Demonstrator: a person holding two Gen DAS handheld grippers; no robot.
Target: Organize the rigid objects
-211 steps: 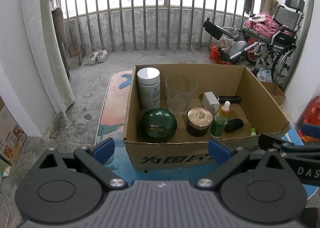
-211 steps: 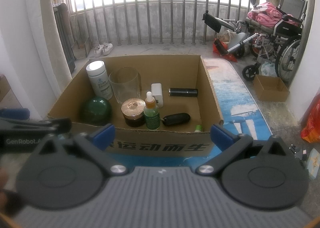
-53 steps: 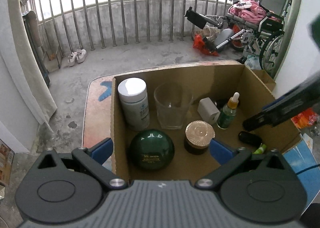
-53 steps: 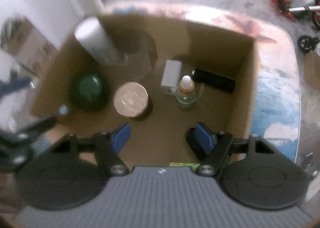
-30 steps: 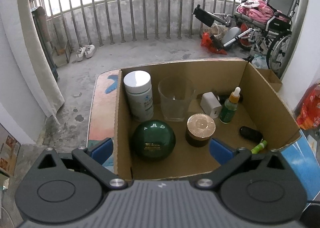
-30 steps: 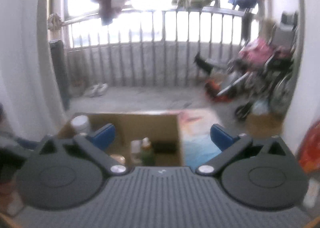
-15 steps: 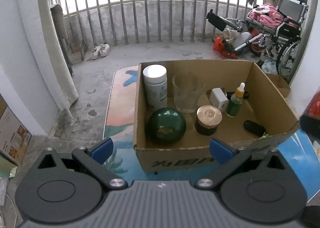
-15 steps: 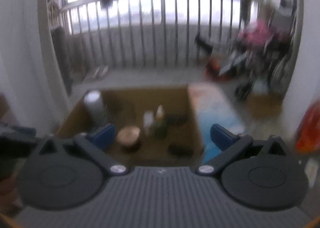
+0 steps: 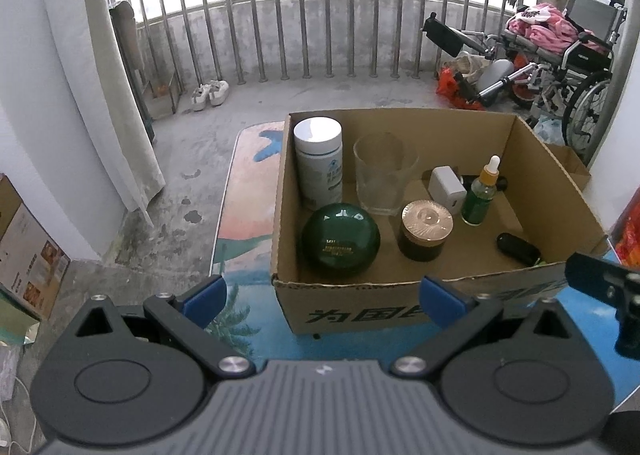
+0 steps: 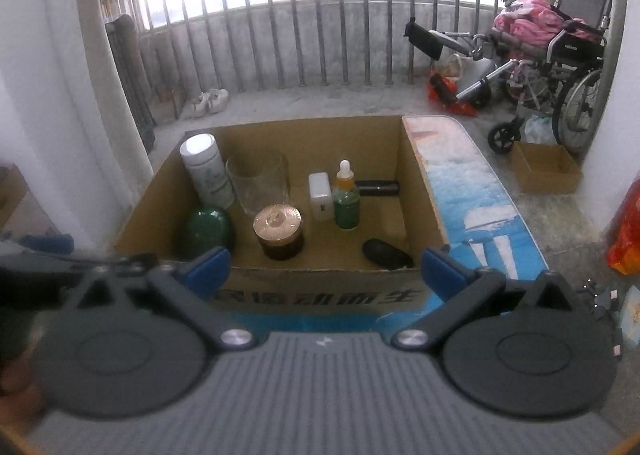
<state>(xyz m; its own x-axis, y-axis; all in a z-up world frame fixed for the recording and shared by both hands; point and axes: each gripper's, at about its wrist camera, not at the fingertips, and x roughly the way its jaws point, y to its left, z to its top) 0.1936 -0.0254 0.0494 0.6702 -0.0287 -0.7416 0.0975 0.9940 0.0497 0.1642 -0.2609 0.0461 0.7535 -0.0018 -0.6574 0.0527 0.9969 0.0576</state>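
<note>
Balcony floor mat carries the box; both grippers gape empty, so approach the dropper bottle squarely from above

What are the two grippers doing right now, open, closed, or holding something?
Left gripper: open, holding nothing, just short of the cardboard box.
Right gripper: open, holding nothing, also in front of the box.
</note>
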